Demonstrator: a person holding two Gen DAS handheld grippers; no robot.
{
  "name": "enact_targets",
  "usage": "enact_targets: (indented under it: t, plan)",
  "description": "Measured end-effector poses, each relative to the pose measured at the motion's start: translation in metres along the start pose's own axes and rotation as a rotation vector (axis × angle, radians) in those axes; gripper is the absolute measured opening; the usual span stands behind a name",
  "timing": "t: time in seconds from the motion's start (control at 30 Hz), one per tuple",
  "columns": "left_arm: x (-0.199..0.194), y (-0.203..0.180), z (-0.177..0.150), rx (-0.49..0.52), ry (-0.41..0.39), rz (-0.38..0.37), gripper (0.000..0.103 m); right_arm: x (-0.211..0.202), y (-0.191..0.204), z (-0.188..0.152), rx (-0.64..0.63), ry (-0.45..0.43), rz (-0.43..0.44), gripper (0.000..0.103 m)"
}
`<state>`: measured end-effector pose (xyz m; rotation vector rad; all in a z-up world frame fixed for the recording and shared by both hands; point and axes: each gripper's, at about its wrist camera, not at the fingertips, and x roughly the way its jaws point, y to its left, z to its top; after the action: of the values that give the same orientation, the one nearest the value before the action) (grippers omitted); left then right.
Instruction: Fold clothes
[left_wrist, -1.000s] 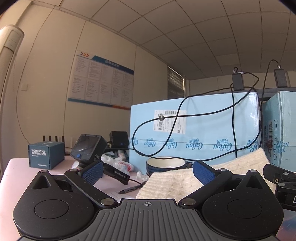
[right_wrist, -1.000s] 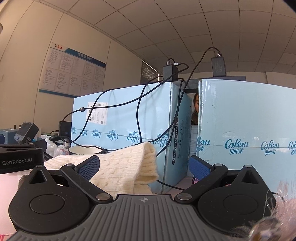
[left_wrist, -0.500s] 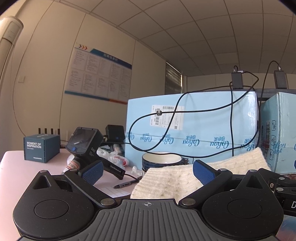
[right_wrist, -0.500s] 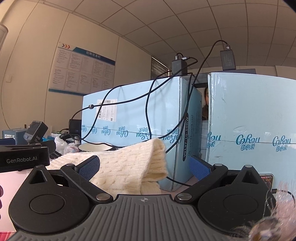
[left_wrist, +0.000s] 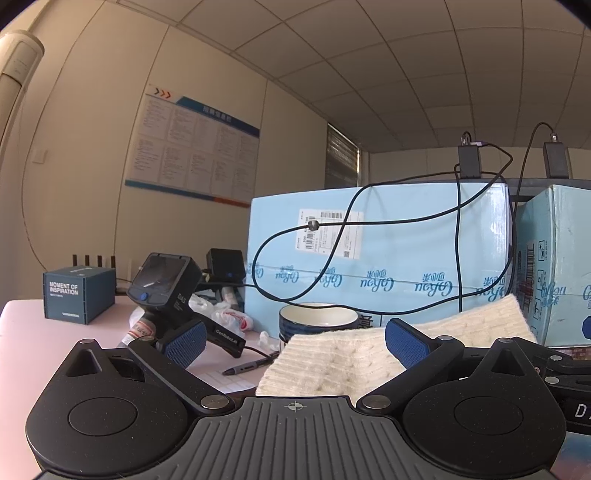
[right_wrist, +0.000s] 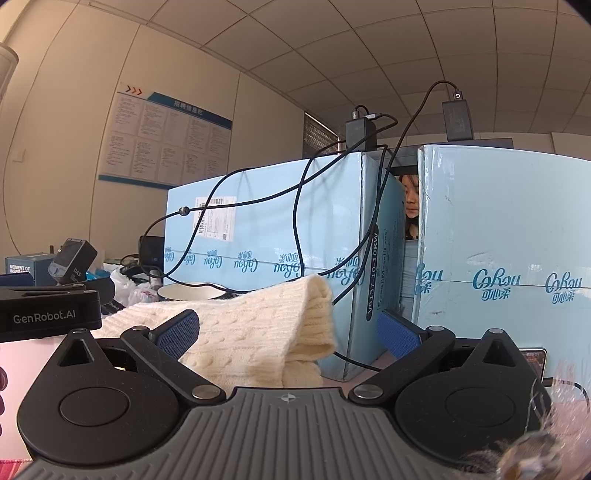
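Sweater (right_wrist: 258, 332): cream cable knit on the counter (left_wrist: 22, 325), in front of both my grippers.
Left gripper (left_wrist: 293, 341): fingers spread, empty.
Right gripper (right_wrist: 288, 332): fingers spread, empty.
Feel: I expect soft, floppy, stretchy.
Grip: I'd pinch the ribbed cuff.

Blue boxes (left_wrist: 376, 254) wall off back; bowl (left_wrist: 319, 319) just ahead.

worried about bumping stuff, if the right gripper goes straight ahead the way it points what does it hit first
Most likely the cream knit sweater, which lies between the open fingers of the right gripper and just ahead of them. Behind it stands the light blue carton with black cables hanging down its front. Depth is hard to judge here.
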<state>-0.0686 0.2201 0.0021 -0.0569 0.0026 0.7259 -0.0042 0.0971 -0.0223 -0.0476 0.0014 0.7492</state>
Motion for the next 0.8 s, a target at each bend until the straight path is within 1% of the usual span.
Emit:
enact_targets:
  t: [0.8]
  plan:
    - [-0.0003,0.0,-0.0002,0.001,0.0,-0.003,0.103,0.0015,0.0002,0.0012,-0.007,0.007,0.005,0.103]
